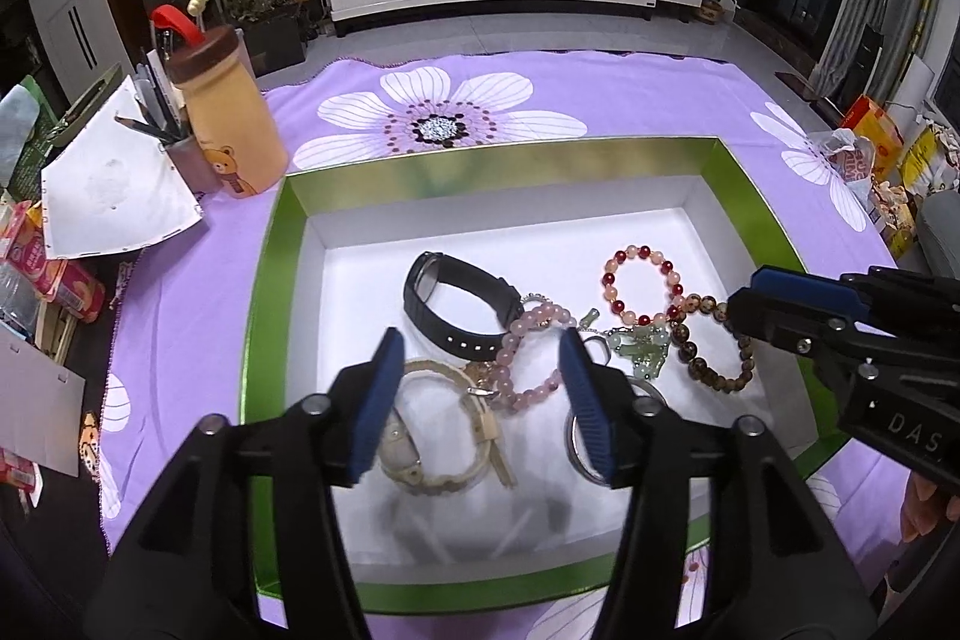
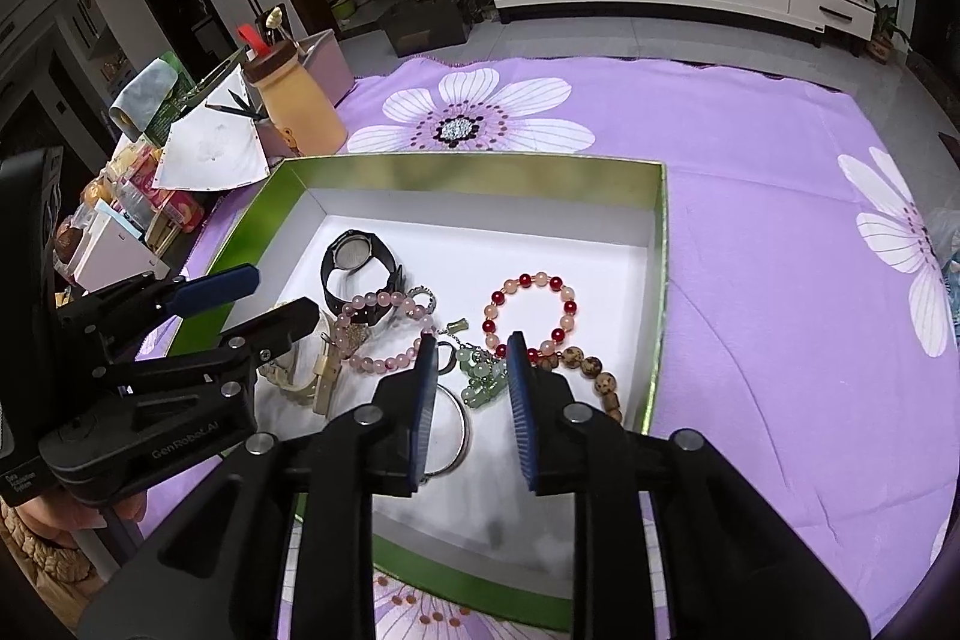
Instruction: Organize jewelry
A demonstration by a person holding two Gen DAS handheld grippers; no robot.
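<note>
The jewelry — a black watch (image 1: 459,307), pink bead bracelet (image 1: 531,355), red-and-peach bracelet (image 2: 528,310), brown bead bracelet (image 1: 714,346) — lies in the green-rimmed box (image 1: 270,244) on a purple flowered cloth (image 2: 780,232). Left gripper (image 1: 480,400) and right gripper (image 2: 471,406) hover above it, jaws apart and empty.

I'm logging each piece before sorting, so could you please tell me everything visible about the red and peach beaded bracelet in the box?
The red and peach beaded bracelet is a closed ring of glossy round beads, dark red ones spaced among pale peach ones. It lies flat on the white floor of the green-rimmed box, toward its right side. Its near edge meets the brown speckled bead bracelet and the pale green jade charm cluster. Neither hand-held gripper touches it.
</note>
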